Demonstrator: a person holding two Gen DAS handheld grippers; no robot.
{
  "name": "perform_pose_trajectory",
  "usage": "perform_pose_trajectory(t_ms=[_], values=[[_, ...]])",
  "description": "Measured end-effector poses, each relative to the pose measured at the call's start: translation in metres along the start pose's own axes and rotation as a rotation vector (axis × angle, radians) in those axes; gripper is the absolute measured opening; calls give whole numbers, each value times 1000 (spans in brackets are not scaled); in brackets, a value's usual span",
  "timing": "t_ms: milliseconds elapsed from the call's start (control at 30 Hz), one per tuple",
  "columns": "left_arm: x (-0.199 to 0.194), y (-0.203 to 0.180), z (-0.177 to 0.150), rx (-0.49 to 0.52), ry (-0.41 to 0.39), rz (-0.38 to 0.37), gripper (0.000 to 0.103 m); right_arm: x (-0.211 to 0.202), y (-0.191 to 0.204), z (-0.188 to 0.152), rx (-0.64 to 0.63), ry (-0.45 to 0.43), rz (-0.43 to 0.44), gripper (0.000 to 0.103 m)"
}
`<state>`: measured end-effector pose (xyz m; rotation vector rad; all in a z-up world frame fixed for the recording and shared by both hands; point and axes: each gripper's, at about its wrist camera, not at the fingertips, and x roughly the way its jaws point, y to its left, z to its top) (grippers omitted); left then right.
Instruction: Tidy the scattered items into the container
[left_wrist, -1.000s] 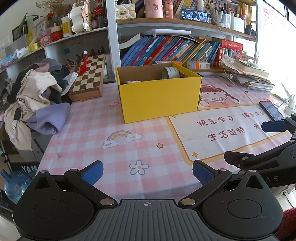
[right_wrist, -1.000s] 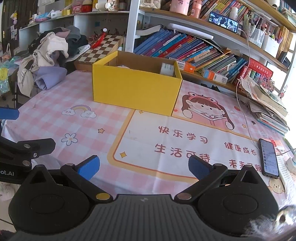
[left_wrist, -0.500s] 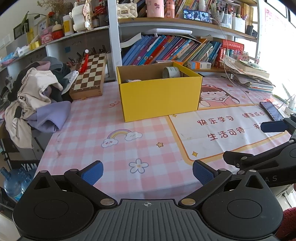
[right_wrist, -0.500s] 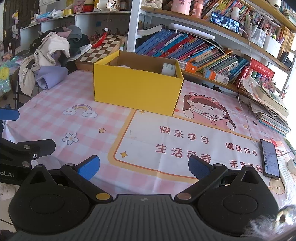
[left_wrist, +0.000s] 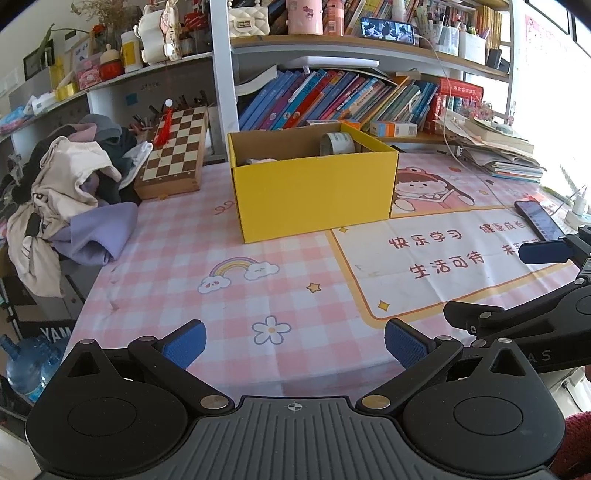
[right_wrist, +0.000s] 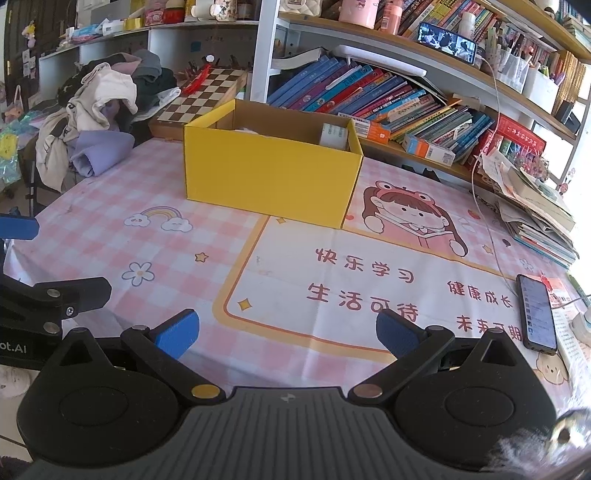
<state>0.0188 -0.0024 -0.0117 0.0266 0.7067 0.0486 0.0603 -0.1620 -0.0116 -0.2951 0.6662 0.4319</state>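
The yellow box (left_wrist: 314, 192) is seen on the desk (left_wrist: 229, 295) at about 12 o'clock from both cameras, well apart from the tongs, with its top open. Inside it, a roll of tape (left_wrist: 337, 143) is leaned at the far right corner, and something pale is lying at the left, too hidden to be named. The left tongs (left_wrist: 294, 339) are held wide open over the near edge of the desk and nothing is gripped in them; the right tongs (right_wrist: 287, 329) are also spread wide and empty. No loose item is found on the checked cloth between the tongs and the box, so the tidying is judged to be nearly or fully done. A phone (right_wrist: 536, 312) is lying at 3 o'clock near the desk edge, with a cable running toward it, and it cannot be told if it belongs to the task. If it must be moved, it is expected to be stiff, smooth and rather slippery, also fragile at the glass. It should be taken across its two long sides near the middle, and the cable should be watched.
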Motion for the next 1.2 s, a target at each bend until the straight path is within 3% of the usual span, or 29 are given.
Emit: perform_pose_trajectory(t_ms=[1200], values=[[4, -4, -1, -6, 8, -36, 103, 5, -7, -4, -2, 26, -2, 103]])
